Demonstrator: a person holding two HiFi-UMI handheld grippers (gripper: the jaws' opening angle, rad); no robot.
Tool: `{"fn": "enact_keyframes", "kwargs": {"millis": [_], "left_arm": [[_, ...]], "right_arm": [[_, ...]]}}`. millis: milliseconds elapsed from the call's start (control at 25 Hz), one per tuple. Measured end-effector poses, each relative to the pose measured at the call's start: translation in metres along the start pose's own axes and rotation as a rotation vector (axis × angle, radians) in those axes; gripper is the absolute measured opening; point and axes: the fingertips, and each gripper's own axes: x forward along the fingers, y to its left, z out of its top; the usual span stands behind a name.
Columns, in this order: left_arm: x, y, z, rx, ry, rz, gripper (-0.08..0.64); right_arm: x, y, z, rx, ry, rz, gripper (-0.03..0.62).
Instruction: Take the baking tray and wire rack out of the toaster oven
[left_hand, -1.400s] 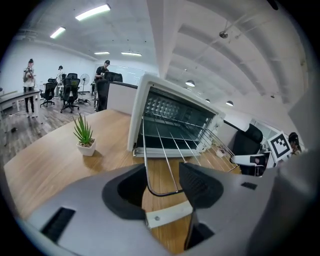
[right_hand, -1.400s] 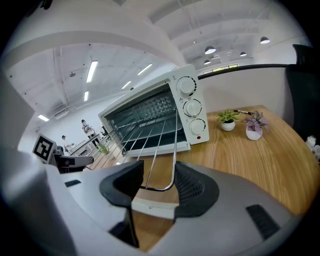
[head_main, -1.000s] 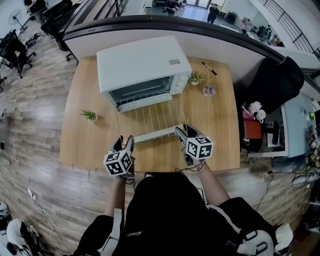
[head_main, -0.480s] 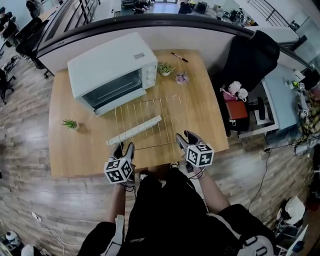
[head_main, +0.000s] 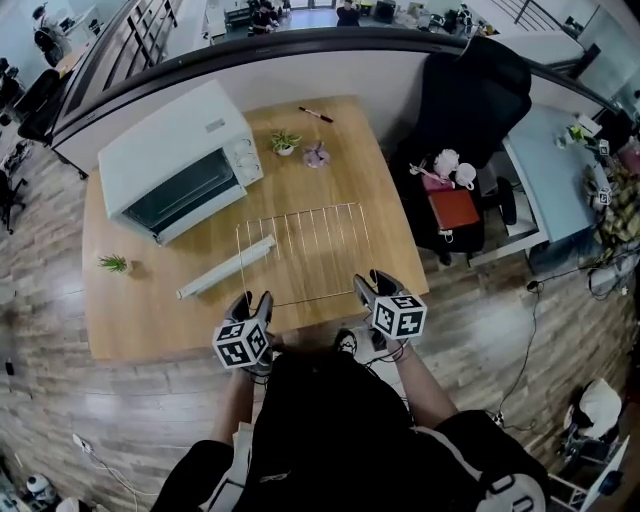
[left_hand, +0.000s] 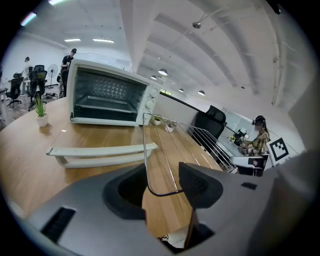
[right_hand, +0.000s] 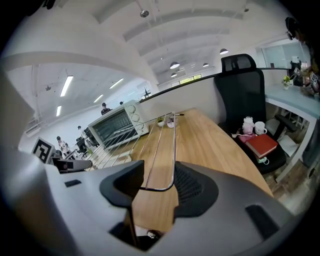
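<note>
- Clamped on near corners of thin silver wire rack (head_main: 300, 252) with left gripper (head_main: 252, 300) and right gripper (head_main: 372, 282).
- Out of white toaster oven (head_main: 170, 160), over wooden worktop (head_main: 370, 170).
- Set down flat, both sides together.

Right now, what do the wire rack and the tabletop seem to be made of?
The wire rack: thin bare metal rods, probably chromed or stainless steel, since they gleam silver. The table: wood or wood-look laminate, light brown with grain lines and a slight sheen. I cannot tell which of the two it is.
</note>
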Motion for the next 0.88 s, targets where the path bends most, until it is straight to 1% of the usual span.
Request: {"fn": "enact_keyframes", "kwargs": {"millis": [200,440,680,880], "left_arm": [[0.021,-0.041,-0.032,-0.021,0.03,0.014,0.209],[0.038,-0.069,-0.069,-0.031,0.055,0.05,0.209],[0.051,-0.074,-0.102,-0.059,0.085,0.086,0.209],[0.06,-0.067,-0.113,-0.06,0.1,0.12,0.209]], "right_arm": [[-0.016,-0.051,-0.017,0.014,0.037,-0.001,0.193],[-0.02,-0.095,-0.048,0.026,0.109,-0.002,0.195],[-0.015,-0.117,-0.074,0.034,0.169,-0.004,0.194],[-0.005,-0.123,-0.085,0.028,0.199,-0.015,0.195]]}}
